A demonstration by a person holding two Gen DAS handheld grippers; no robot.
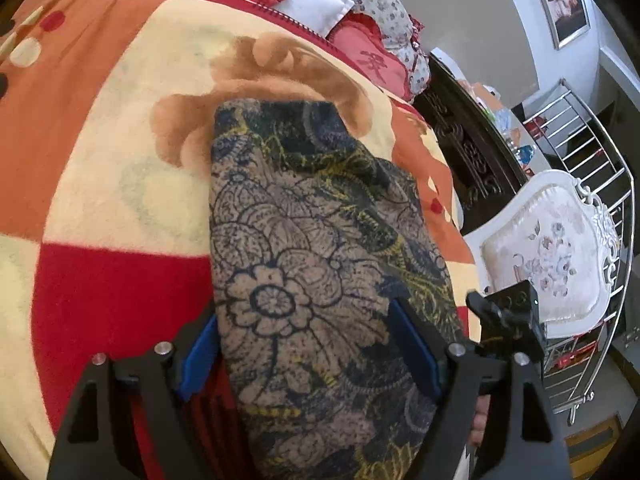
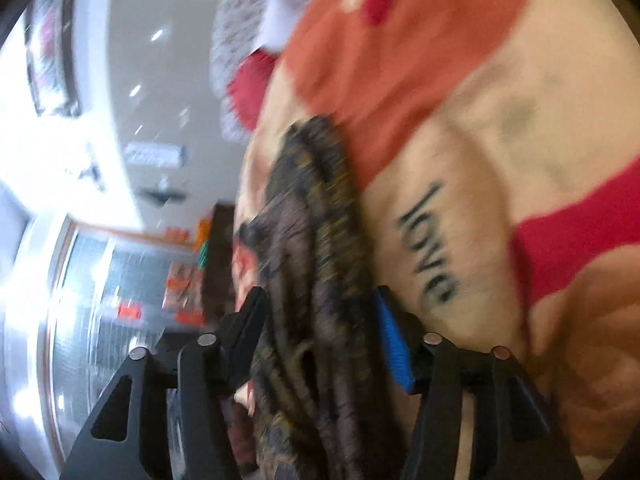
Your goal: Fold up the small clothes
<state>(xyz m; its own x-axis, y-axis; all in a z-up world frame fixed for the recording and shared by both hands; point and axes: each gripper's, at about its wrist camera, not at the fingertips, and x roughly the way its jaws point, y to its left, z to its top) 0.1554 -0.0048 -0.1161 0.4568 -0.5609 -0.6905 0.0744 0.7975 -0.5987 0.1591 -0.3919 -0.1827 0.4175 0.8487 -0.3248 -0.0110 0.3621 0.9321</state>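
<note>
- Blanket (image 1: 100, 200), checked red, orange and cream, covers the bed and serves as the folding surface; it runs from 9 to 12 o'clock in the left wrist view.
- Left gripper (image 1: 308, 350) at 6 o'clock, fingers (image 1: 200, 354) spread wide, one either side of the cloth, pads not pressing; looks like a release after a fold was laid down.
- Patterned garment (image 1: 304, 248), brown and navy floral, lies as a long folded strip from centre to 6 o'clock, flat on the blanket, so the fold holds by its own weight.
- Pillows (image 1: 372, 8) piled at 12 to 1 o'clock, clear of the work.
- White chair (image 1: 548, 248) at 3 o'clock beside the bed, not involved.
- Right gripper (image 2: 320, 332), in its own blurred view, sits at 6 o'clock with fingers (image 2: 394, 348) apart; garment layers stacked between them edge-on, seemingly not pinched.
- Judgement: fold mostly done; next comes another fold or smoothing.
</note>
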